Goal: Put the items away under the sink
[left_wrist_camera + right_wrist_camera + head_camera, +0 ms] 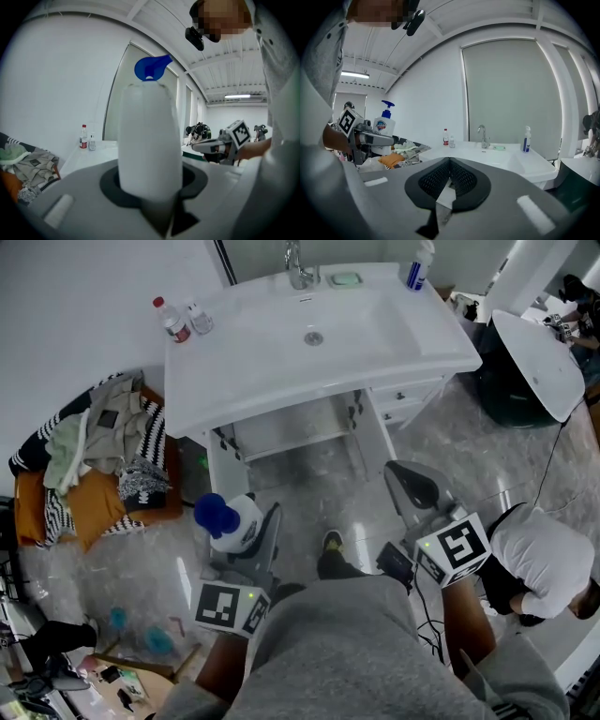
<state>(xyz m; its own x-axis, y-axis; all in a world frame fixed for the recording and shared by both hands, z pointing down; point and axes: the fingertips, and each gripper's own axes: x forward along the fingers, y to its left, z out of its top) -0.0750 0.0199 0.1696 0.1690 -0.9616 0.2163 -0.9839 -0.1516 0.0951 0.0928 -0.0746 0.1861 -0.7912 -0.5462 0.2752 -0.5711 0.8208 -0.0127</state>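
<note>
Left tongs (149,180) clenched round the white pump bottle (149,136), blue cap up; right tongs (449,165) pressed together, holding nothing. Two small bottles (183,319) stand on the sink (412,338) rim.

Grips a white pump bottle (239,519) upright between the jaws of the left gripper (251,538). Holds the right gripper (410,479) alongside, jaws pressed together with nothing between them. Extends left forearm (220,667) and right forearm (469,624) forward from the torso, both grippers tilted slightly downward, marker cubes facing up.
</note>
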